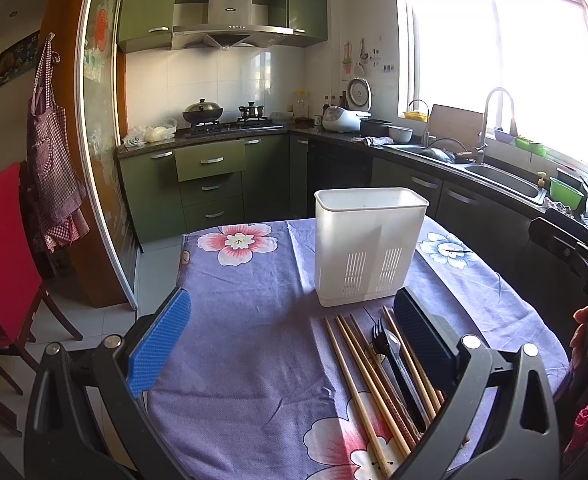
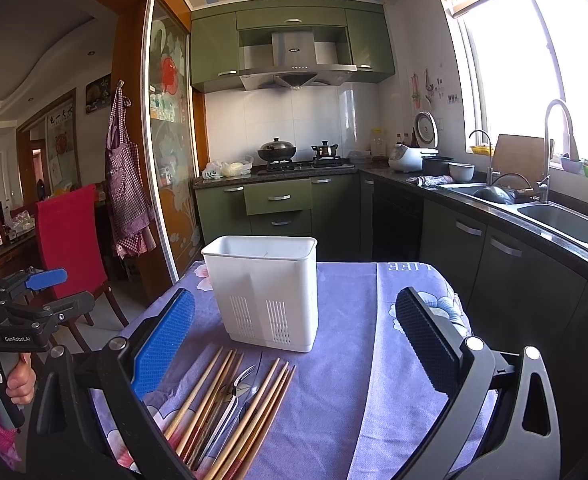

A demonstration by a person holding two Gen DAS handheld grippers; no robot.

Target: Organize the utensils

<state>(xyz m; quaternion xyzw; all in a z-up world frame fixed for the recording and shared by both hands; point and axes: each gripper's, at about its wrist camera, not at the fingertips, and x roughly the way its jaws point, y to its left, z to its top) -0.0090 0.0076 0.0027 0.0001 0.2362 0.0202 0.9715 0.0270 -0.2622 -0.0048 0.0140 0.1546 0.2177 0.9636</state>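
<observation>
A white plastic utensil holder (image 1: 368, 244) with slotted vents stands upright on the purple flowered tablecloth (image 1: 253, 360); it also shows in the right wrist view (image 2: 265, 292). Several wooden chopsticks (image 1: 358, 384) and a fork (image 1: 390, 344) lie in a bundle in front of it; the chopsticks (image 2: 229, 408) and the fork (image 2: 233, 392) also show in the right wrist view. My left gripper (image 1: 291, 324) is open and empty, above the cloth just left of the bundle. My right gripper (image 2: 294, 328) is open and empty, above the cloth right of the bundle. The left gripper also shows at the left edge of the right wrist view (image 2: 33, 292).
The table's far edge (image 1: 237, 226) faces green kitchen cabinets (image 1: 209, 184). A counter with a steel sink (image 1: 502, 182) and tap runs along the right. A red chair (image 1: 1, 256) stands left of the table. A checked apron (image 1: 49, 148) hangs by the sliding door.
</observation>
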